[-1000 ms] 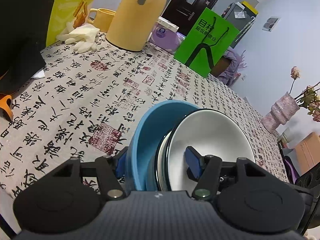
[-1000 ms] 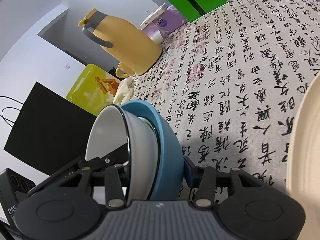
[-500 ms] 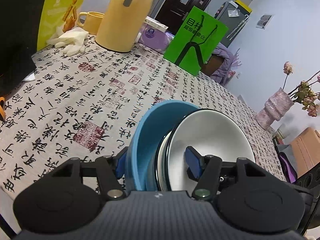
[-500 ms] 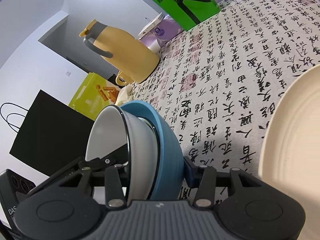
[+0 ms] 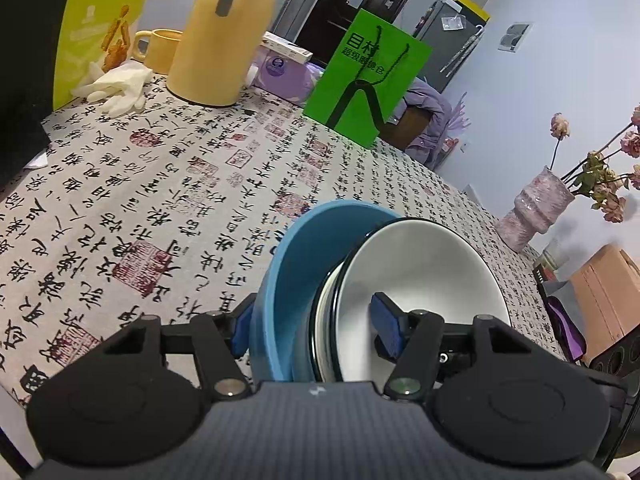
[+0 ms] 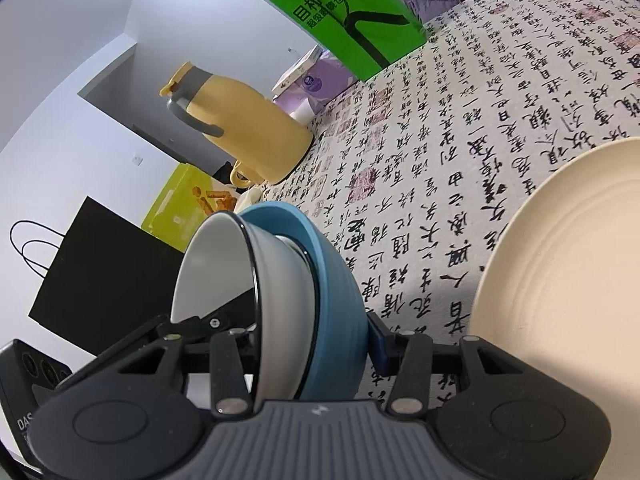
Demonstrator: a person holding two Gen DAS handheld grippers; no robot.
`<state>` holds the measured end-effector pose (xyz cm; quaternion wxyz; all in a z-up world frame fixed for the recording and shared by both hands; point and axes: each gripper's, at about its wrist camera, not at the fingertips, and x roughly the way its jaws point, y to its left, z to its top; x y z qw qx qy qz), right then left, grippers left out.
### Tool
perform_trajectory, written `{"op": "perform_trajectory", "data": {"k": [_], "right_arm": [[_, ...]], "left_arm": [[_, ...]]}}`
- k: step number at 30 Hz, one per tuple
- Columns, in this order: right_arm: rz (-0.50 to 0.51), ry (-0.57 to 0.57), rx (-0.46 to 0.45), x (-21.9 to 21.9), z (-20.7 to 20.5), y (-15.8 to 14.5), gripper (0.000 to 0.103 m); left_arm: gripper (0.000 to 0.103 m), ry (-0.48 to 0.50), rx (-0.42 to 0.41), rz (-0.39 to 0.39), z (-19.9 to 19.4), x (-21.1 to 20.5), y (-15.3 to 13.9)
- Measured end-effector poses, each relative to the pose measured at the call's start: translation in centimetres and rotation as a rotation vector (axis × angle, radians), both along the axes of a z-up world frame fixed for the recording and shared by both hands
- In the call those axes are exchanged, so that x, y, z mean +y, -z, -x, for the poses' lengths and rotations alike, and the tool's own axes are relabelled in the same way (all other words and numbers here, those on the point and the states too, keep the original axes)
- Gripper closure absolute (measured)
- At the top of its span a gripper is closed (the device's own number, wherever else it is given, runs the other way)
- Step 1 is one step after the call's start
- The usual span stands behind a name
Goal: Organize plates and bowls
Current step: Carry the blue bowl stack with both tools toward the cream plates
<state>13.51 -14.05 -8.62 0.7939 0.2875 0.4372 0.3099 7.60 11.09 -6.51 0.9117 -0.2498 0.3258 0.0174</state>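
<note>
A stack of nested bowls is held up on edge above the table: a blue bowl (image 5: 280, 280) outside, a white bowl (image 5: 432, 280) with a dark rim inside it. My left gripper (image 5: 314, 328) is shut on one side of the stack, one pad outside the blue bowl and one pad inside the white bowl. My right gripper (image 6: 308, 340) is shut on the opposite side of the blue bowl (image 6: 340, 300) and white bowl (image 6: 212, 268). A large cream plate (image 6: 560, 264) lies on the table to the right in the right wrist view.
On the calligraphy tablecloth (image 5: 140, 200) stand a yellow jug (image 5: 224, 36), a yellow mug (image 5: 160, 48), white gloves (image 5: 116, 88), a green bag (image 5: 372, 80), a purple pack (image 5: 280, 72) and a black bag (image 6: 100, 268). A pink vase with flowers (image 5: 540, 208) stands at the far right edge.
Both grippers have carried the bowl stack across the table together. In the right wrist view the cream plate has come much further into the frame. The grip is unchanged.
</note>
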Motion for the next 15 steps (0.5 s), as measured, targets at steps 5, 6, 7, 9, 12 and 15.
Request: {"op": "perform_trajectory", "data": {"k": [5,6,7,9,12,15], "right_arm": [[-0.004,0.013,-0.005,-1.3,0.1,-0.2,0.057],[-0.004,0.016,-0.005,-1.6,0.1,-0.3,0.057],[-0.004,0.018,-0.006,-1.8,0.1,-0.3,0.057],[-0.004,0.024,-0.007,-2.4,0.2,-0.3,0.057],[-0.006,0.032,-0.008,-3.1,0.2,-0.5,0.057],[-0.009,0.040,-0.011,-4.0,0.3,-0.7,0.057]], "left_arm": [[0.043,0.012,-0.003,-0.003,-0.2,-1.2,-0.2],[0.043,0.014,-0.004,-0.004,-0.3,-1.4,-0.2],[0.043,0.016,-0.004,-0.004,-0.3,-1.7,-0.3],[0.043,0.020,-0.005,-0.004,-0.4,-2.1,-0.3],[0.043,0.027,-0.006,-0.006,-0.6,-2.7,-0.4],[0.043,0.034,-0.009,-0.009,-0.8,-3.5,-0.6]]}}
